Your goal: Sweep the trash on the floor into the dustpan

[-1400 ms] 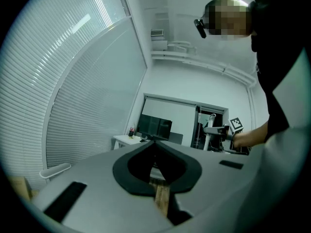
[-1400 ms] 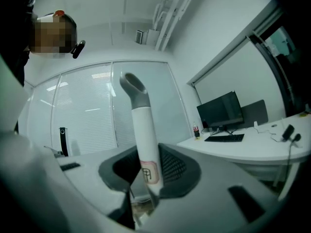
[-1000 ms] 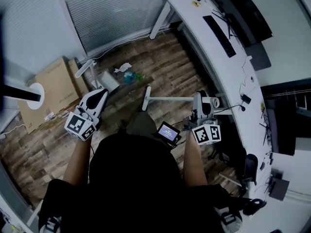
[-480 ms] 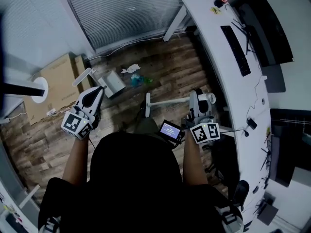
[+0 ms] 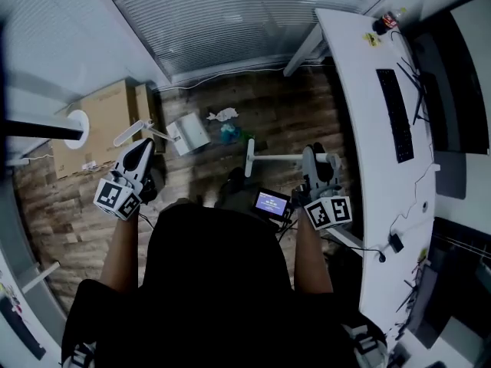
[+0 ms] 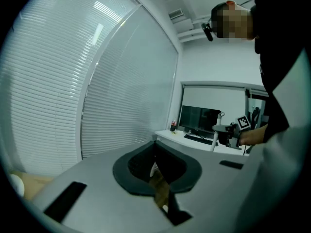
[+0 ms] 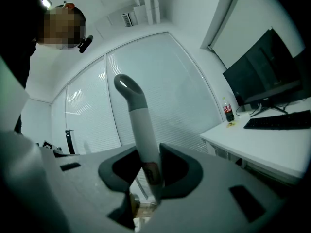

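In the head view the trash lies on the wood floor ahead: a crumpled white paper [image 5: 222, 115] and a teal scrap [image 5: 229, 133]. A white dustpan [image 5: 188, 133] with a long handle stands just left of them. My left gripper [image 5: 144, 146] hovers close to that handle, shut, with nothing visibly in it; in the left gripper view my left gripper [image 6: 156, 174] shows only a sliver of floor between its jaws. My right gripper [image 5: 316, 153] is shut on the white broom [image 5: 280, 157]. The grey broom handle [image 7: 138, 125] rises between the jaws of my right gripper [image 7: 148, 171].
A cardboard box [image 5: 107, 117] leans at the left wall beside a round white base [image 5: 77, 129]. A long white desk [image 5: 360, 83] with a keyboard [image 5: 395, 113] and a bottle [image 5: 383, 23] runs along the right. Window blinds [image 5: 230, 21] close off the far side.
The head view has swung, so trash, dustpan and desk now sit further right in the picture. Both grippers moved along with it, the broom staying in the right one.
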Demonstrator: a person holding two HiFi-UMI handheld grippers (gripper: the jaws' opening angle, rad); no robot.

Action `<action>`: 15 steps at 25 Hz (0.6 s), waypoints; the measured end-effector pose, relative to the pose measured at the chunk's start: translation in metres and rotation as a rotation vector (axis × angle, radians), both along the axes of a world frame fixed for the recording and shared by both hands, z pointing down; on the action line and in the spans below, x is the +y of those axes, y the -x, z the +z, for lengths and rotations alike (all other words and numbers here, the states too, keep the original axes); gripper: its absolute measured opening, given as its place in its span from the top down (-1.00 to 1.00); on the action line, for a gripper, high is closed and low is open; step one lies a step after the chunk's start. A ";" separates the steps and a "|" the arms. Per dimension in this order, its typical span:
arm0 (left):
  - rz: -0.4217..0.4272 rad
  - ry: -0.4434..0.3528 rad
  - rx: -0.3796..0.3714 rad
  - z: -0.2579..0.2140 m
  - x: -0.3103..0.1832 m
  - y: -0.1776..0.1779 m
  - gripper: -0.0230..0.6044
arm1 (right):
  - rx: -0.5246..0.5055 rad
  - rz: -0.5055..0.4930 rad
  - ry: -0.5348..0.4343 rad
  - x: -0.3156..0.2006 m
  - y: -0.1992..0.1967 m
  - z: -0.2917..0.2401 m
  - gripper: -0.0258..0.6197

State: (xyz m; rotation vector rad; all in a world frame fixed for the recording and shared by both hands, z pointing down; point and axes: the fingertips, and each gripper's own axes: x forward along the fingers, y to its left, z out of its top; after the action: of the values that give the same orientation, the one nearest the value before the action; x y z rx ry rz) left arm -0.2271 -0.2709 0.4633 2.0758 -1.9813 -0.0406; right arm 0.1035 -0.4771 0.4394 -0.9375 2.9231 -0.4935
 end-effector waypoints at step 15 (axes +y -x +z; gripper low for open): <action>0.032 0.406 -0.398 0.034 -0.031 0.075 0.71 | 0.107 -0.063 -0.028 -0.150 0.018 0.044 0.63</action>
State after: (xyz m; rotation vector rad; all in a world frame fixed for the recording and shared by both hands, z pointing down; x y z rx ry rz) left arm -0.3025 -0.3018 0.4977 1.9480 -1.9498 0.7704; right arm 0.0857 -0.6268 0.4830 -0.8984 3.0551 -0.4160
